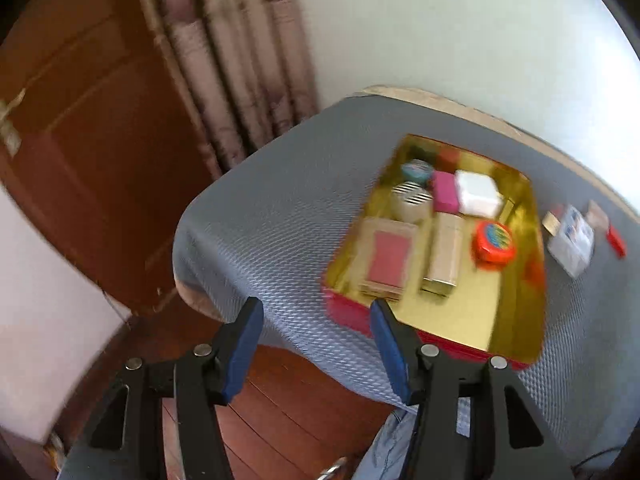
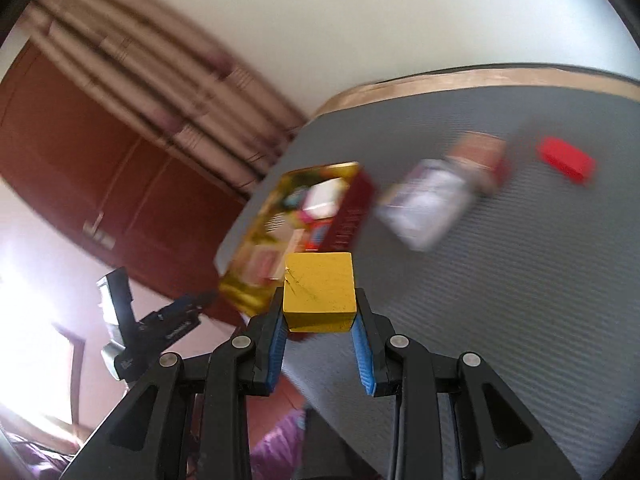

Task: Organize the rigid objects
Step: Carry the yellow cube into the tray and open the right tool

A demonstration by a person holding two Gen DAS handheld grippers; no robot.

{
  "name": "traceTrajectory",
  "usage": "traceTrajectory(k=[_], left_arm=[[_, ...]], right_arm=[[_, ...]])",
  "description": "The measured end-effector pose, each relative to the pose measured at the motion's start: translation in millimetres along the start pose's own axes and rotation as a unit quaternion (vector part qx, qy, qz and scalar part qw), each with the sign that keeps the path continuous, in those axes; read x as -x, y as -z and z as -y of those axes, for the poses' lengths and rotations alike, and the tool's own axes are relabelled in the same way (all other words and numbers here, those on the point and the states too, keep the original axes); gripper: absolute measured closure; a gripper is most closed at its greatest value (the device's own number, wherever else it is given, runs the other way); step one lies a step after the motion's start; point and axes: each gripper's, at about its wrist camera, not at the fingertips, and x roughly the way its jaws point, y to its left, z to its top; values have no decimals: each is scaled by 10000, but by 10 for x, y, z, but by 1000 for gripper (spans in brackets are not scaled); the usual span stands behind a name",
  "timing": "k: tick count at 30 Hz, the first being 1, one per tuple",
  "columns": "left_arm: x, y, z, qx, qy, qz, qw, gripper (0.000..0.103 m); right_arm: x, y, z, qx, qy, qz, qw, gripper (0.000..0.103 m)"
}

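Observation:
A red box with a gold inside (image 1: 516, 320) sits on the grey table mat (image 1: 280, 216). It holds several items, among them a white box (image 1: 478, 194), a pink block (image 1: 444, 192), an orange round tin (image 1: 494, 244) and a red-faced flat box (image 1: 388, 258). My left gripper (image 1: 316, 320) is open and empty, at the box's near left corner. My right gripper (image 2: 320, 312) is shut on a yellow cube (image 2: 320, 288), held above the mat near the box (image 2: 352, 216). The left gripper (image 2: 192, 306) shows at the left in the right wrist view.
On the mat right of the box lie a clear plastic packet (image 1: 572, 240) (image 2: 428, 200), a brown-red box (image 2: 484, 156) and a red block (image 2: 566, 160) (image 1: 616, 242). Wooden doors (image 1: 80, 140) and a curtain (image 1: 228, 60) stand behind; the floor lies beyond the table's left edge.

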Motion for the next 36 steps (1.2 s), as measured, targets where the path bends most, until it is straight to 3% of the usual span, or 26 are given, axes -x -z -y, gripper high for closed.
traceTrajectory(k=[5, 11, 21, 27, 32, 34, 36], left_arm=[[-143, 26, -257, 477, 136, -234, 9985, 46], [-223, 67, -244, 468, 300, -419, 9976, 46], [-345, 68, -234, 466, 436, -656, 9958, 46], [-383, 60, -223, 442, 452, -717, 9954, 46], [-395, 72, -199, 396, 427, -762, 9954, 46], [-382, 81, -201, 425, 457, -758, 9952, 46], [-376, 86, -192, 421, 473, -762, 9951, 46]], right_arm=[[-659, -187, -403, 400, -42, -329, 9986, 74], [-1265, -213, -599, 845, 325, -774, 9929, 74], [-1662, -76, -630, 1232, 779, -1043, 9838, 73], [-1649, -11, -726, 1458, 941, -934, 9804, 62], [-1136, 63, -649, 1200, 811, -142, 9894, 33], [-872, 129, -504, 1105, 1021, 168, 9885, 24], [-597, 218, -229, 988, 1453, 347, 9838, 22]])
